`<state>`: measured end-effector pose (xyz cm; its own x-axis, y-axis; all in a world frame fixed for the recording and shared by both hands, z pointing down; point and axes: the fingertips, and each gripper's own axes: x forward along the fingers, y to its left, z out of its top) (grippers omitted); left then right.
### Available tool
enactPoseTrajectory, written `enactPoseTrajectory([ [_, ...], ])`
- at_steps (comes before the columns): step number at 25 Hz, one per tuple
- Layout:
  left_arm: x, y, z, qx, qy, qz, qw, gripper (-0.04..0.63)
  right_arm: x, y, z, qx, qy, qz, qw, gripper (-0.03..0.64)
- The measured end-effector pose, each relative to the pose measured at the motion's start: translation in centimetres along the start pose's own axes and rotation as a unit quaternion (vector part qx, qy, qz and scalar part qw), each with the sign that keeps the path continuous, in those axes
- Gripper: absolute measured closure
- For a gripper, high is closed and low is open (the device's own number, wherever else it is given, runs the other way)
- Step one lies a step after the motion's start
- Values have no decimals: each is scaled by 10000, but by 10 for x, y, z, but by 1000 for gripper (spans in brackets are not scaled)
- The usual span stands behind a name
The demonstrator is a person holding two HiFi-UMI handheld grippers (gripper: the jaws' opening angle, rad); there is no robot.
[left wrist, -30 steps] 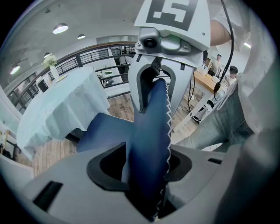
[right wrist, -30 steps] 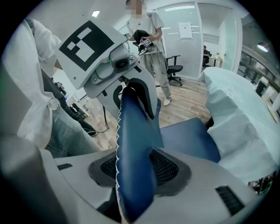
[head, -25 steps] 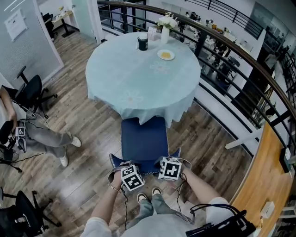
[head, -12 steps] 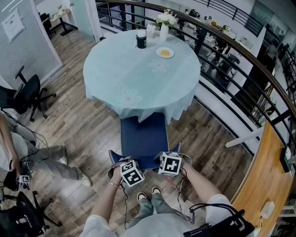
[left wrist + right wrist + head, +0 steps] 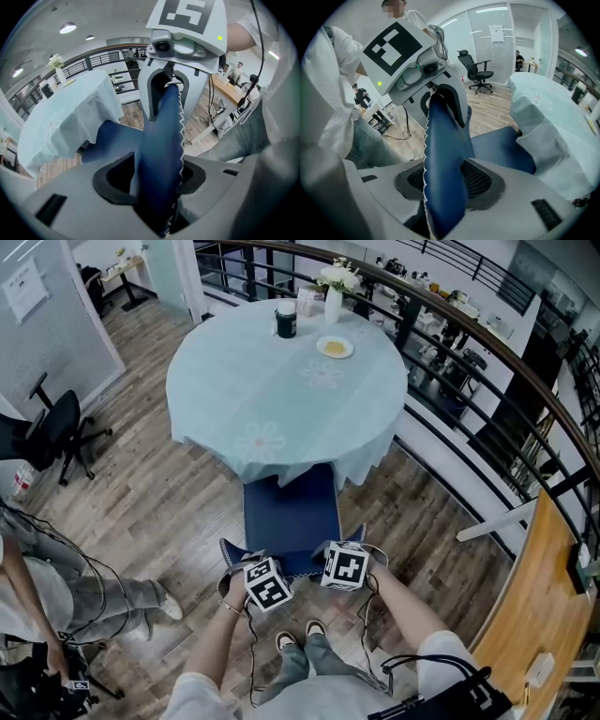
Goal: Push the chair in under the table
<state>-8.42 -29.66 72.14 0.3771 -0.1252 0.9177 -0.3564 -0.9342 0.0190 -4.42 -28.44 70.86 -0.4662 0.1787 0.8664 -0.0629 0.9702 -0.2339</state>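
The chair [image 5: 291, 517] has slid further under the table [image 5: 281, 381], left gripper [image 5: 265, 582] and right gripper [image 5: 345, 565] fingers clenched on its backrest [image 5: 161, 140].

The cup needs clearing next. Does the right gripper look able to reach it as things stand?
Probably not: the right gripper is clamped on the chair, and the cup stands across the table.

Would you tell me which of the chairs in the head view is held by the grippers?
The blue chair at the round table: the left gripper and right gripper clamp its backrest. The black office chair stands apart, untouched.
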Motion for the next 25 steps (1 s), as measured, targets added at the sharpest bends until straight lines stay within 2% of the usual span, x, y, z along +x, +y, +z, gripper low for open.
enactPoseTrajectory([
  [13,5,32,13,-55,-3,77,10000,394,-8,-33,3,-56,-9,9,10000,434],
  [17,7,51,20,-30,-28,230,9997,394,-12,-50,5,-66,-17,-49,10000,434],
  [21,8,52,23,-121,32,-25,9999,388,-14,-57,7,-82,-13,39,10000,433],
  [25,10,52,23,-107,16,-2,9999,388,-13,-56,6,-106,-25,191,9998,425],
])
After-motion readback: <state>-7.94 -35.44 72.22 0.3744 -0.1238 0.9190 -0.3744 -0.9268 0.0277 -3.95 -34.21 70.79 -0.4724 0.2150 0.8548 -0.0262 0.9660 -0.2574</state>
